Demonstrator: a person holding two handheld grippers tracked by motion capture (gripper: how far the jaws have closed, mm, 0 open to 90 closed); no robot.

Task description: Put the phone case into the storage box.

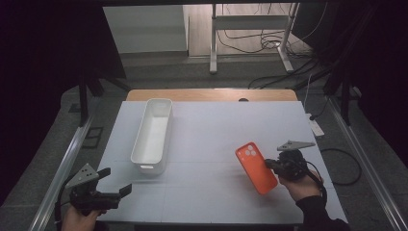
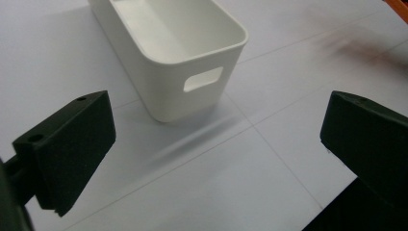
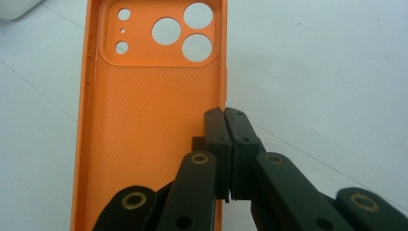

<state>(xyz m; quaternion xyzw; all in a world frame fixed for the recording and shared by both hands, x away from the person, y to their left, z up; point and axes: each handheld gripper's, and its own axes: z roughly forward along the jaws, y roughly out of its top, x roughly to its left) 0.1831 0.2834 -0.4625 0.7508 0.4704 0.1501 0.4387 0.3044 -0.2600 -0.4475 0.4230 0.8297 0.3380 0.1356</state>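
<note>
Right gripper view: right claw (image 3: 225, 120) clamps orange phone case (image 3: 144, 120), its lower end cut off.

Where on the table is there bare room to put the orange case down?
Broadest free patch: between the white bin and the orange phone case pinched in the right claw. Also bare beyond the case. Tightest between the bin's near end and the left claw.

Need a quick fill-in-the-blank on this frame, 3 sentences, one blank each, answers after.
1. The right tool is shut on the side wall of a phone case coloured ____.
2. The left tool has its jaws ____, with nothing between them.
3. The white bin has a handle cutout in its end wall, and inside it holds ____.

Missing words: orange; open; nothing
</note>
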